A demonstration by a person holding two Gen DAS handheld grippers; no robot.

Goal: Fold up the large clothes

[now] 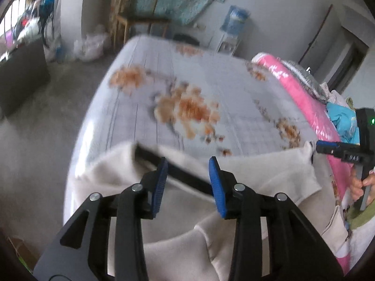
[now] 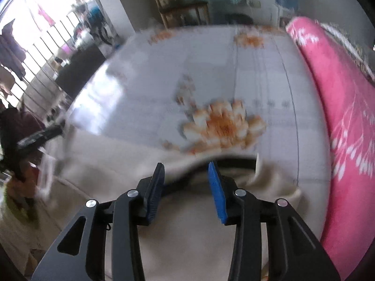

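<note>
A: Start with the left tool (image 1: 188,182). How are its jaws?

B: Apart, the blue pads (image 1: 216,187) well clear of each other. The cream garment (image 1: 257,175) lies just under and past them, and its black band (image 1: 185,175) runs across the gap. The pads are not pressing on the cloth.

A: And the right tool (image 2: 186,186)?

B: Much the same: its jaws stand apart over the same cream garment, near a curved black-edged opening (image 2: 234,164). No cloth is pinched there. In the left wrist view the right tool shows at the far right edge, with a hand (image 1: 359,183) on its handle.

A: Where is the garment?

B: Spread on the near part of the bed (image 1: 140,82), on a pale sheet with orange flower prints (image 2: 225,126). A pink blanket (image 2: 346,117) lies along the bed's right side.

A: Beyond the bed?

B: A wooden chair (image 1: 138,16) by the wall, and a water dispenser (image 1: 232,30). Both views are blurred.
</note>
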